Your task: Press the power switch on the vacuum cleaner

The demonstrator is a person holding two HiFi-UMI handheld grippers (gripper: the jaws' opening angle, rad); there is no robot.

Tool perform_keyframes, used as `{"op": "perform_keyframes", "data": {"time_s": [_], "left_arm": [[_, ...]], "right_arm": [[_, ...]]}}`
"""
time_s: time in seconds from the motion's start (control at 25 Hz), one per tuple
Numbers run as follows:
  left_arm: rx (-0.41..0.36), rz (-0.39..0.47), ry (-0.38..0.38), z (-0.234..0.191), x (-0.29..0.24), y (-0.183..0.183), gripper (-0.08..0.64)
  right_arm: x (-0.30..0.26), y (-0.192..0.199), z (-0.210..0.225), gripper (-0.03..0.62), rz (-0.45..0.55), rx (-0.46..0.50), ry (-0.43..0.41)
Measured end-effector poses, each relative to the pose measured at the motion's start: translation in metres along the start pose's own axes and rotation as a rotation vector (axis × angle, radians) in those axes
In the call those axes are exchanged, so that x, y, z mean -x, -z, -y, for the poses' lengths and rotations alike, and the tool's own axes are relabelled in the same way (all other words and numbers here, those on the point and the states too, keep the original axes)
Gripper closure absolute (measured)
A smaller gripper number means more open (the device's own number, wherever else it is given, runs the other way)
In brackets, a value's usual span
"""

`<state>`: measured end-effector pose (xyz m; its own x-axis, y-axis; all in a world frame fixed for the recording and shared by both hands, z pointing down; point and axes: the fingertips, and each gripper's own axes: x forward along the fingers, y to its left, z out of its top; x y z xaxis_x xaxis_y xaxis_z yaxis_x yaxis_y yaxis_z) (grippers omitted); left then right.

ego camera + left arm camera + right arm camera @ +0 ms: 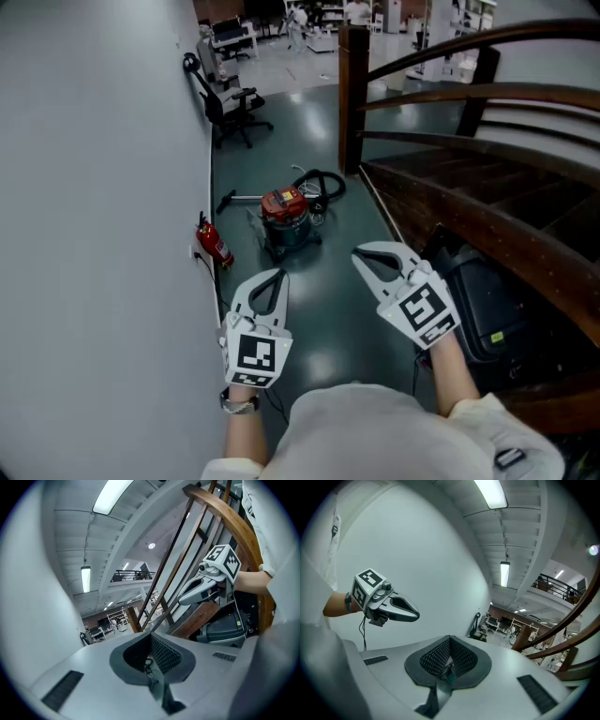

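Note:
The vacuum cleaner [285, 218] stands on the dark green floor ahead in the head view. It has a red lid, a dark drum and a black hose [321, 184] coiled behind it. Both grippers hang in the air well short of it, pointing roughly level towards it. My left gripper [279, 273] is shut, pads together, nothing between them. My right gripper [357, 253] is also shut and empty. In the left gripper view my left gripper [151, 638] faces the stair rail, with the right gripper [182, 602] at its right. The right gripper view shows my right gripper [450, 642] and the left gripper [417, 616]. Neither gripper view shows the vacuum.
A white wall [103, 187] runs along the left, with a red fire extinguisher [215, 244] at its foot. A dark wooden staircase [469, 187] and its post [352, 94] close the right side. A black case [492, 309] sits under the stairs. Office chairs [230, 103] stand farther back.

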<state>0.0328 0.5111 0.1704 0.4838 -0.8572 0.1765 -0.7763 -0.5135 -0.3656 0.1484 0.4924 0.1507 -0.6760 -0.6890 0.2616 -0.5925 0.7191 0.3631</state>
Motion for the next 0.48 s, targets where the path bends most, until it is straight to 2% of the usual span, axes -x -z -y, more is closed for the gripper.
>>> {"op": "perform_keyframes", "data": {"time_s": [0.48], "left_arm": [[-0.002,-0.033,-0.034,0.004,-0.033,-0.009,0.558]], "right_arm": [[-0.001,0.008,0.047,0.561,0.071,-0.034,0.013]]}}
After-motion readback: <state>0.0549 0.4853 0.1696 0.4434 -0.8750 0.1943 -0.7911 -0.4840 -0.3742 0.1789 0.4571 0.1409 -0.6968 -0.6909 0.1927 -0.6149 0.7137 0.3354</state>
